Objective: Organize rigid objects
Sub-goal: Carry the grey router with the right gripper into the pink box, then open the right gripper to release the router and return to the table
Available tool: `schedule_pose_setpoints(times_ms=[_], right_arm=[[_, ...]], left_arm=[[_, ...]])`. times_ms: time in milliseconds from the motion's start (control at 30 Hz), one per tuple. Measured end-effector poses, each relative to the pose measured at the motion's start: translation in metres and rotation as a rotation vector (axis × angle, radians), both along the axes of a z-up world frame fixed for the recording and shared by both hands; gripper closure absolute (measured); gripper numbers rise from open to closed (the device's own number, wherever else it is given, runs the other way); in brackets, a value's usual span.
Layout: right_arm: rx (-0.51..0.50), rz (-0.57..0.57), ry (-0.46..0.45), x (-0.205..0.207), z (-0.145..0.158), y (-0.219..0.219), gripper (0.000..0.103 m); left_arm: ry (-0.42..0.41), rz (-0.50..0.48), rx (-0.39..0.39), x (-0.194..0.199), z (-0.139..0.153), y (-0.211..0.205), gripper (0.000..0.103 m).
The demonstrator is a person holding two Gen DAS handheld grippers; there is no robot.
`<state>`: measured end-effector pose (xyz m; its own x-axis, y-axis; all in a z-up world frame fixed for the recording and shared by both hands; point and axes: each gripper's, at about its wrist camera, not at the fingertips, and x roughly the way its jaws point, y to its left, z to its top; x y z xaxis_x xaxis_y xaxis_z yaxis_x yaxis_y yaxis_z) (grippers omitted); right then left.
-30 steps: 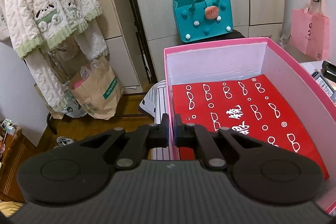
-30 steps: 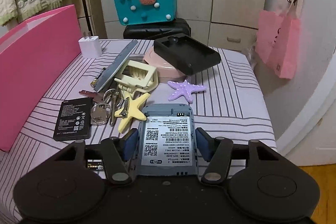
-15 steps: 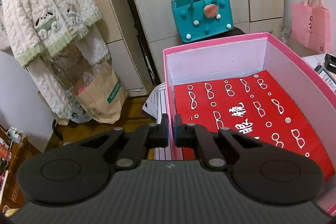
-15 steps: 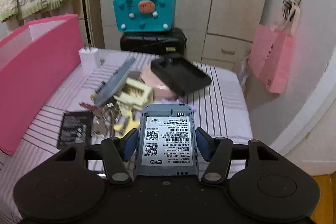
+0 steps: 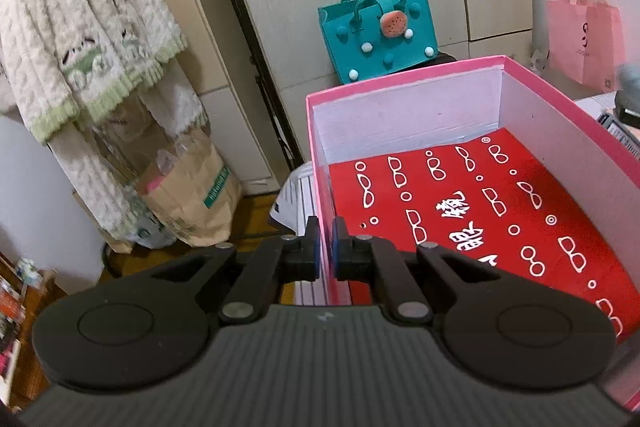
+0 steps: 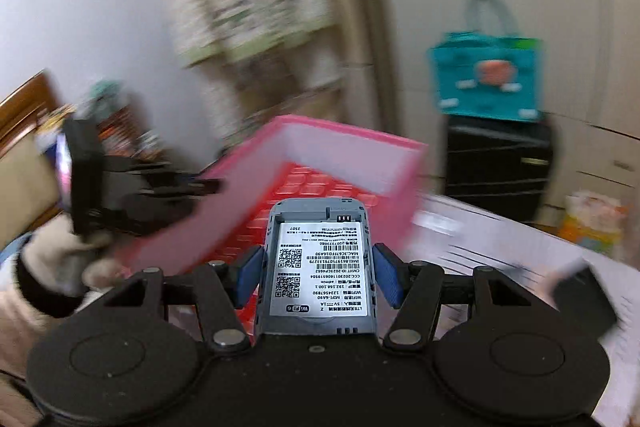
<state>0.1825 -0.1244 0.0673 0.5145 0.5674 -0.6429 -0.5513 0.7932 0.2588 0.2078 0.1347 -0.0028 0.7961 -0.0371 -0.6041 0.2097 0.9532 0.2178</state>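
A: Which way does the grey device [image 6: 319,263] lie?

B: Its long axis runs straight out along the fingers of the right gripper [image 6: 319,269], away from the camera. The open back faces up, showing a white label with two QR codes. The print reads upside down from this side. The end with the small row of contacts points forward, toward the pink box [image 6: 352,151].

A: And the jaws on it?

B: They stand partly spread, and the blue pads [image 6: 386,277] press on the device's two long sides. So the right gripper is pinching the device across its width. It is held in the air, in front of the box, with the red lining showing just beyond its far end. The background is smeared, so finer detail there cannot be told.

A: What about the left gripper [image 5: 324,247]?

B: Its jaws are pressed together on the near left wall of the pink box [image 5: 404,83], one pad outside, one inside, with the thin pink wall between them. In the right wrist view a gloved hand [image 6: 64,259] holds that gripper [image 6: 208,185] at the box's edge.

A: What is in the box?

B: A red sheet [image 5: 480,211] with white spectacle drawings and characters covers the floor. Nothing else is visible on the part that shows.

A: Anything nearby?

B: A black item [image 6: 584,297] lies on the striped worktop [image 6: 520,247] at the right. A teal bag [image 5: 376,35] stands behind the box.
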Motion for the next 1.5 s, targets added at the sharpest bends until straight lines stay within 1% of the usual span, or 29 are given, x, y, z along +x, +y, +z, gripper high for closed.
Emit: schedule_pose_setpoints(times_ms=[67,133,167,233,333,433,533,633,700,800,933,1100,1167,1233,1300,1367,1500], right_arm=[[-0.023,0.041,0.032,0.019,-0.001,0.026,0.039],[-0.107,0.066,0.023,0.037,-0.004,0.056,0.039],[-0.139,0.069,0.023,0.045,-0.008,0.069,0.039],[-0.181,0.084,0.061,0.066,-0.015,0.092,0.039],[-0.208,0.086,0.136,0.097,-0.029,0.118,0.039],[-0.226,0.087,0.209,0.124,-0.048,0.14,0.039],[-0.269,0.078,0.242,0.144,-0.07,0.162,0.039],[-0.286,0.049,0.263,0.16,-0.087,0.171,0.039],[-0.287,0.032,0.269,0.165,-0.092,0.172,0.039],[-0.216,-0.012,0.318,0.171,-0.09,0.162,0.037],[-0.124,-0.051,0.338,0.162,-0.07,0.137,0.037],[-0.063,-0.044,0.25,0.128,-0.025,0.105,0.032],[-0.038,-0.03,0.24,0.113,-0.011,0.093,0.032],[-0.014,-0.006,0.24,0.093,0.002,0.072,0.032],[0.018,0.022,0.231,0.067,0.01,0.051,0.032],[0.031,0.02,0.21,0.043,0.015,0.032,0.032],[-0.011,-0.054,0.145,-0.004,0.01,-0.006,0.032]], left_arm=[[0.035,0.003,-0.041,0.005,-0.001,0.006,0.098],[0.058,0.006,-0.074,0.007,-0.001,0.01,0.098],[0.064,0.008,-0.079,0.008,-0.002,0.011,0.098],[0.062,0.005,-0.072,0.007,-0.002,0.01,0.098],[0.057,0.001,-0.066,0.005,-0.003,0.008,0.098],[0.057,0.005,-0.086,0.004,-0.003,0.011,0.098],[0.046,0.006,-0.094,0.003,-0.002,0.014,0.098],[0.044,0.008,-0.102,0.005,-0.002,0.014,0.098],[0.045,0.009,-0.104,0.005,-0.002,0.014,0.098],[0.046,0.009,-0.11,0.004,-0.002,0.014,0.098],[0.047,0.011,-0.104,0.004,-0.002,0.012,0.098],[0.05,0.01,-0.102,0.005,-0.001,0.013,0.098],[0.051,0.01,-0.101,0.005,-0.001,0.013,0.098],[0.047,0.012,-0.102,0.005,-0.001,0.014,0.098],[0.044,0.011,-0.1,0.005,-0.001,0.013,0.098],[0.043,0.01,-0.093,0.005,-0.001,0.012,0.098],[0.043,0.01,-0.084,0.005,-0.002,0.01,0.098]])
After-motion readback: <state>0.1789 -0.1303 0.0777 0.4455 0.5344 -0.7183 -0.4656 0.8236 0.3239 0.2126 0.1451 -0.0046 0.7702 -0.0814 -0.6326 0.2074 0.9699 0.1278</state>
